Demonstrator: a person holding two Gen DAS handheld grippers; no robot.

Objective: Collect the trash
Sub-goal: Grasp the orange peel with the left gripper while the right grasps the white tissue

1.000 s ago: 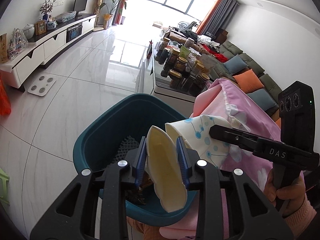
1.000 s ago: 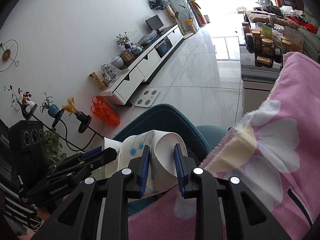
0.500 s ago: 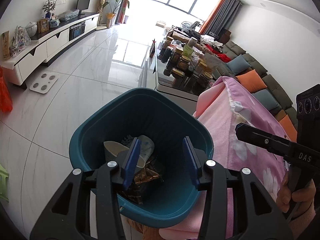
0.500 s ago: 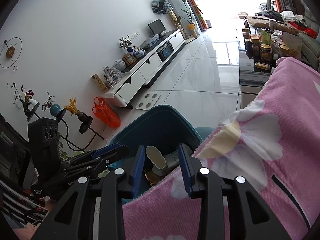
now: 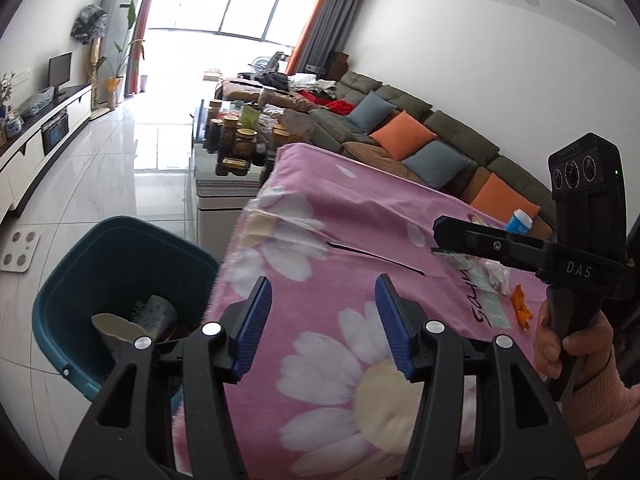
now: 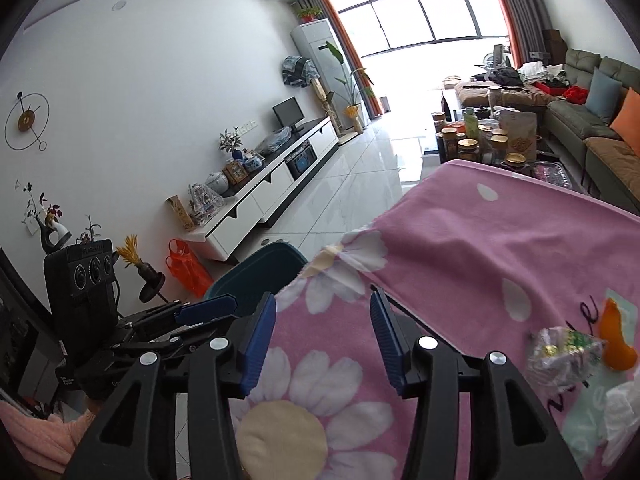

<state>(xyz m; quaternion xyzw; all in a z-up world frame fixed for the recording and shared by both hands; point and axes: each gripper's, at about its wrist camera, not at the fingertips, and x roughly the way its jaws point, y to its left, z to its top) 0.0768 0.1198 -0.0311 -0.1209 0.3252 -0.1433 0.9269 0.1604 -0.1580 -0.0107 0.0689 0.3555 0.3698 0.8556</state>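
Trash bin [image 5: 80, 280] now holds both dropped cups; left gripper [image 5: 322, 322] and right gripper [image 6: 322, 338] gape empty, wrapper [image 6: 564, 354] beside bin-side cloth remains

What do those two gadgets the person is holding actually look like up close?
Each is matte black plastic. The left gripper and right gripper have ribbed blue finger pads and silver screw heads. The right one carries white "DAS" lettering, a boxy three-lens black module with a green light, and a pistol handle held by a hand in a pink sleeve.
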